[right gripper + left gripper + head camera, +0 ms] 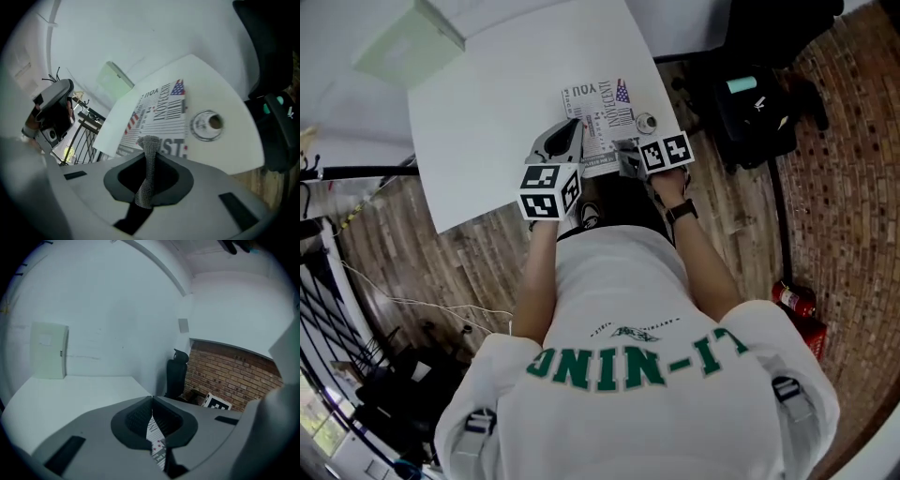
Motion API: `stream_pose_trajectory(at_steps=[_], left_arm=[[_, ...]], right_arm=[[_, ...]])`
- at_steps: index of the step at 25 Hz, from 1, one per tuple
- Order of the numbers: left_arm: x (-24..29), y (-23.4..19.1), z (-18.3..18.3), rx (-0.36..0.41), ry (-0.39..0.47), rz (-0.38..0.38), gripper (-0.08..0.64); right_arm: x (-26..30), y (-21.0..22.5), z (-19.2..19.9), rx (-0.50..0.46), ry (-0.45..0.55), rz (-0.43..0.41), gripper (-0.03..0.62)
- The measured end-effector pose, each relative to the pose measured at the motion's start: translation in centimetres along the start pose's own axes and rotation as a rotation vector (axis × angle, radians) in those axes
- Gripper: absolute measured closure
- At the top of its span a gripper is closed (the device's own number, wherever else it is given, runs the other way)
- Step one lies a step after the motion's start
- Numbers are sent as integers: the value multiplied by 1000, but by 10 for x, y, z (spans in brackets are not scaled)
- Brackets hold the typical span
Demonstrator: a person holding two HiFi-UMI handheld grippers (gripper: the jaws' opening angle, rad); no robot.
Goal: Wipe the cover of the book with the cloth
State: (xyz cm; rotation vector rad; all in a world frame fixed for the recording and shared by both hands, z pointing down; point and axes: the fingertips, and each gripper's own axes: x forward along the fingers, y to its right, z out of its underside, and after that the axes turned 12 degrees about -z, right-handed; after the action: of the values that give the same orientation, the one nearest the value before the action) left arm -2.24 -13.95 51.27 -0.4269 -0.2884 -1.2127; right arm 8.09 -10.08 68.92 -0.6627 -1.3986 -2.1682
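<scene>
White table [478, 131]: beneath both sets of fingers | book [159, 110]: on the table ahead of the right fingers, its edge nipped between the left fingers | left gripper [152, 401]: closed on book edge | right gripper [149, 157]: closed on grey cloth [147, 176], its tip protruding past the fingertips over the book | metal ring [208, 124]: just beside the book, right of the right fingertips.
</scene>
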Motion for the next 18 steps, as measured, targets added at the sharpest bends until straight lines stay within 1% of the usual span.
stream_pose_trajectory(at_steps=[4, 5, 7, 8, 9, 11, 13, 15, 18], left_arm=[[18, 37, 5, 30, -24, 83, 545], [21, 45, 7, 36, -31, 97, 545], [26, 56, 9, 45, -41, 114, 546], [27, 59, 10, 47, -44, 116, 545], [28, 60, 10, 47, -45, 113, 545], [28, 57, 9, 45, -44, 100, 546], [28, 49, 8, 39, -41, 79, 546], [26, 38, 6, 29, -34, 53, 546], [24, 20, -1, 15, -15, 13, 546]], right_arm=[[-42, 37, 4, 31, 55, 109, 553], [-48, 44, 7, 23, 44, 143, 552], [-53, 56, 17, -16, -18, 223, 552], [-53, 60, 21, -26, -37, 243, 552], [-53, 62, 23, -20, -27, 240, 554], [-57, 62, 16, 21, 69, 197, 554], [-68, 61, 1, 22, 173, 177, 554], [-81, 58, -20, -29, 250, 185, 554], [-97, 43, -60, -148, 359, 179, 554]])
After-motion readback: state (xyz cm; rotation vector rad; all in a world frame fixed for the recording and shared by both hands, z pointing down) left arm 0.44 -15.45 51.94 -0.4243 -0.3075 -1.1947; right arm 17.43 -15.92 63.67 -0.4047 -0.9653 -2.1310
